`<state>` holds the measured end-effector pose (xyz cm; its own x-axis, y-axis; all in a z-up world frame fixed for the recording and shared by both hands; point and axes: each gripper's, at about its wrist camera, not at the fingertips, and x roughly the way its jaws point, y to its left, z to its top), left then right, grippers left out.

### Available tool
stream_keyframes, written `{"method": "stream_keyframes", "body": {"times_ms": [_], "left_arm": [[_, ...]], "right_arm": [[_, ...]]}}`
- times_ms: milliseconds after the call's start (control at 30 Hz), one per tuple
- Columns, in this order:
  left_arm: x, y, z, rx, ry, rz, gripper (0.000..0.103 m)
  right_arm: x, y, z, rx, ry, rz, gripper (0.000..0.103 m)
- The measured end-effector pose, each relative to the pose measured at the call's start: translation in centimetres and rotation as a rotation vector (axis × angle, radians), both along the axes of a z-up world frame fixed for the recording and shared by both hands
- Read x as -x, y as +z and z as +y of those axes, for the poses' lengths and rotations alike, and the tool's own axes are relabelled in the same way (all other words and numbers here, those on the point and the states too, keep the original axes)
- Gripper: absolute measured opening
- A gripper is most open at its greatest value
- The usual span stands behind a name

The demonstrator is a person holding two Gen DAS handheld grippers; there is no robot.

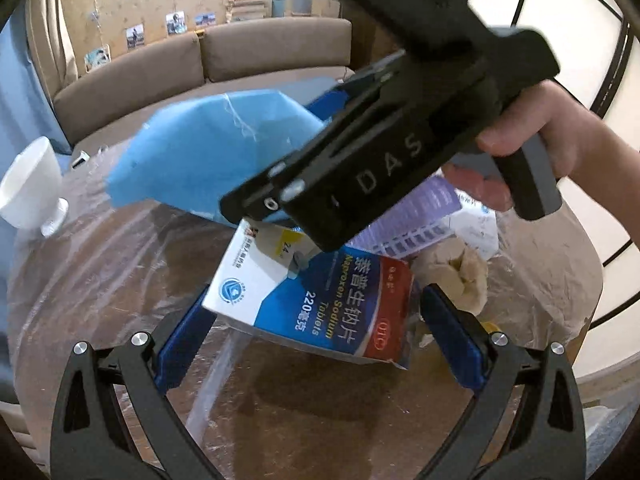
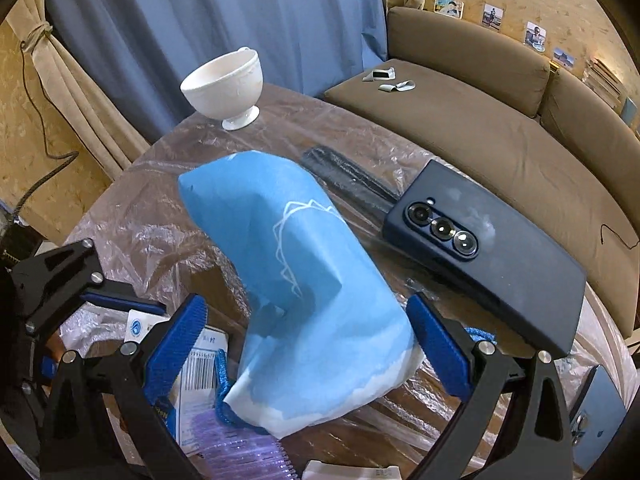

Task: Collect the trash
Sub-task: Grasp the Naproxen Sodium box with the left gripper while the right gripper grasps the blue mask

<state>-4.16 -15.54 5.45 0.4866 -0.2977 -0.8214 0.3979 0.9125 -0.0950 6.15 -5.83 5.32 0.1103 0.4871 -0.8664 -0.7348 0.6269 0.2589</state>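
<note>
A blue, white and red tablet box (image 1: 304, 300) lies between the pads of my left gripper (image 1: 316, 340). The left pad sits at the box's corner and a narrow gap shows at the right pad. A crumpled blue paper sheet (image 2: 304, 264) with a white line drawing stands on the table between the wide-open pads of my right gripper (image 2: 310, 344). Its edge is close to the right pad and clear of the left pad. A hand (image 1: 540, 140) holds the right gripper's black housing (image 1: 380, 152) above the box. A purple-striped packet (image 1: 412, 216) and crumpled beige paper (image 1: 460, 272) lie just behind it.
The round table (image 2: 132, 220) is covered in wrinkled clear film. A white footed bowl (image 2: 224, 80) stands at its far edge. A dark phone (image 2: 488, 256) and a black bar-shaped object (image 2: 344, 176) lie right of the blue sheet. A brown sofa (image 2: 460, 120) runs behind the table.
</note>
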Motion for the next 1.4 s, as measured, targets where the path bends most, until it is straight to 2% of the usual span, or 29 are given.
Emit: {"method": "stream_keyframes", "body": {"times_ms": [133, 300, 367, 500, 800, 967, 1233, 1400], "left_arm": [[-0.1, -0.8, 0.4, 0.04, 0.015, 0.027, 0.101], [0.1, -0.9, 0.8, 0.043, 0.035, 0.02, 0.093], [0.5, -0.8, 1.1, 0.051, 0.046, 0.025, 0.092], [1.3, -0.8, 1.6, 0.047, 0.071, 0.022, 0.092], [4.4, -0.1, 4.2, 0.106, 0.168, 0.01, 0.092], [5.5, 0.2, 5.5, 0.145, 0.216, 0.002, 0.092], [6.3, 0.8, 6.6, 0.184, 0.251, 0.007, 0.092], [7.6, 0.8, 6.5, 0.169, 0.252, 0.008, 0.092]], "right_arm": [[0.0, -0.6, 0.1, 0.006, -0.003, 0.022, 0.074], [0.0, -0.6, -0.4, -0.039, -0.033, 0.036, 0.065], [0.1, -0.3, -0.5, -0.051, -0.04, 0.028, 0.063], [0.7, 0.5, -0.3, -0.072, -0.05, -0.02, 0.06], [1.1, 4.1, -0.6, -0.168, -0.142, -0.109, 0.06], [2.3, 6.2, -0.9, -0.218, -0.176, -0.117, 0.06], [7.0, 7.3, -2.5, -0.234, -0.261, -0.122, 0.06], [10.8, 7.1, -4.4, -0.201, -0.35, -0.147, 0.06]]}}
